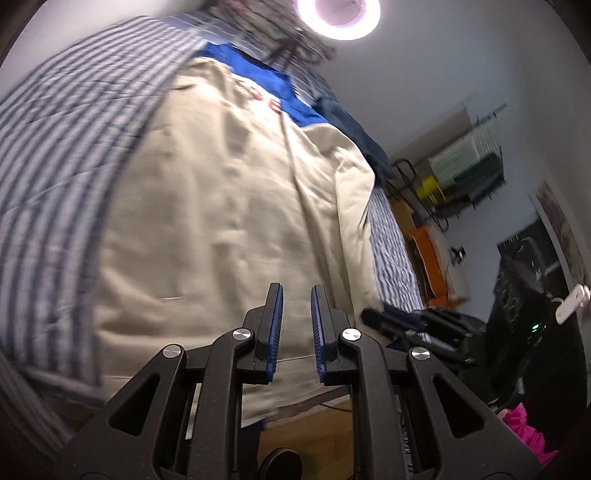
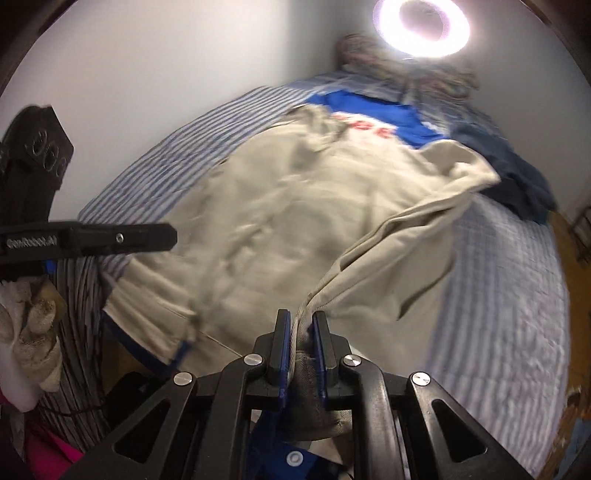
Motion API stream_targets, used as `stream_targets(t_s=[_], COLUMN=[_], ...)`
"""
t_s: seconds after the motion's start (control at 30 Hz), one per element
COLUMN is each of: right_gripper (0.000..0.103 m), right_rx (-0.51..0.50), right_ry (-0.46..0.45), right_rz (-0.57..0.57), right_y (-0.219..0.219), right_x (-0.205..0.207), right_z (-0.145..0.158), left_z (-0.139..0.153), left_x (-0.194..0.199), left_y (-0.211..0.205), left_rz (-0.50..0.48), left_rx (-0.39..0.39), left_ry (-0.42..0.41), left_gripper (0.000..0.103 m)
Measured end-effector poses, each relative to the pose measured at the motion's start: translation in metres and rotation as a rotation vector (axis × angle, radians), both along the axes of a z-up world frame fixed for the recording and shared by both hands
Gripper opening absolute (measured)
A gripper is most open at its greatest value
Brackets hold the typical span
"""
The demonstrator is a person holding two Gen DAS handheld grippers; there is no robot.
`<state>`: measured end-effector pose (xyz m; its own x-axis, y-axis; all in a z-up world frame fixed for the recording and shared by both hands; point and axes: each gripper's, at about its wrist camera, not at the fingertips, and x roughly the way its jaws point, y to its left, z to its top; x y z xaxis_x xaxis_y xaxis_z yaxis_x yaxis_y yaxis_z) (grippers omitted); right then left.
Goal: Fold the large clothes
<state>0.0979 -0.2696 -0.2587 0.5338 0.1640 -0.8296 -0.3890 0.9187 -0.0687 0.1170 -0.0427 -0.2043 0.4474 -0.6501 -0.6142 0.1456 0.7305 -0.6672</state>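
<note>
Beige garment (image 2: 295,206) edge sits pinched in right hand-held gripper (image 2: 300,325); left hand-held gripper (image 1: 296,299) nearly closed, empty.

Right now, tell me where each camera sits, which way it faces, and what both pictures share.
Left wrist: on the left gripper, looking along its jaws, nearly closed with nothing between them, over the beige jacket on the striped bed; the right gripper shows at right.
Right wrist: on the right gripper, jaws clamped on the jacket's sleeve; the left gripper and a gloved hand show at left.
Shared: jacket, bed, ring light.
</note>
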Motion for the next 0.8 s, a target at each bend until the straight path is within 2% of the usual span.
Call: stream_targets(t_s=[0.17, 0.3, 0.37, 0.43, 0.47, 0.5, 0.57, 0.63, 0.8], right_gripper=[0.010, 0.012, 0.024, 0.031, 0.034, 0.035, 0.042, 0.046, 0.048], right_rx=[0.085, 0.144, 0.236, 0.295, 0.314, 0.322, 0.329, 0.336, 0.422], right_ry=[0.102, 0.143, 0.163, 0.152, 0.139, 0.128, 0.100, 0.079, 0.059], right_rz=[0.010, -0.004, 0.007, 0.015, 0.017, 0.014, -0.011, -0.055, -0.181], right_y=[0.020, 0.013, 0.000, -0.014, -0.023, -0.030, -0.051, -0.074, -0.132], right_x=[0.023, 0.030, 0.027, 0.021, 0.016, 0.013, 0.010, 0.014, 0.046], right_z=[-0.040, -0.059, -0.050, -0.037, -0.029, -0.023, -0.012, -0.006, 0.007], left_z=[-0.009, -0.016, -0.019, -0.022, -0.024, -0.026, -0.028, -0.033, -0.049], left_x=[0.001, 0.006, 0.010, 0.012, 0.013, 0.015, 0.017, 0.022, 0.038], left_y=[0.023, 0.018, 0.009, -0.002, -0.008, -0.016, -0.030, -0.049, -0.075], left_rz=[0.067, 0.059, 0.034, 0.001, -0.011, -0.030, -0.060, -0.097, -0.129], left_rx=[-0.018, -0.012, -0.008, -0.010, -0.021, -0.035, -0.036, 0.005, 0.082], left_ry=[0.024, 0.042, 0.050, 0.064, 0.069, 0.075, 0.085, 0.091, 0.114], left_gripper=[0.013, 0.013, 0.013, 0.030, 0.045, 0.051, 0.052, 0.053, 0.053])
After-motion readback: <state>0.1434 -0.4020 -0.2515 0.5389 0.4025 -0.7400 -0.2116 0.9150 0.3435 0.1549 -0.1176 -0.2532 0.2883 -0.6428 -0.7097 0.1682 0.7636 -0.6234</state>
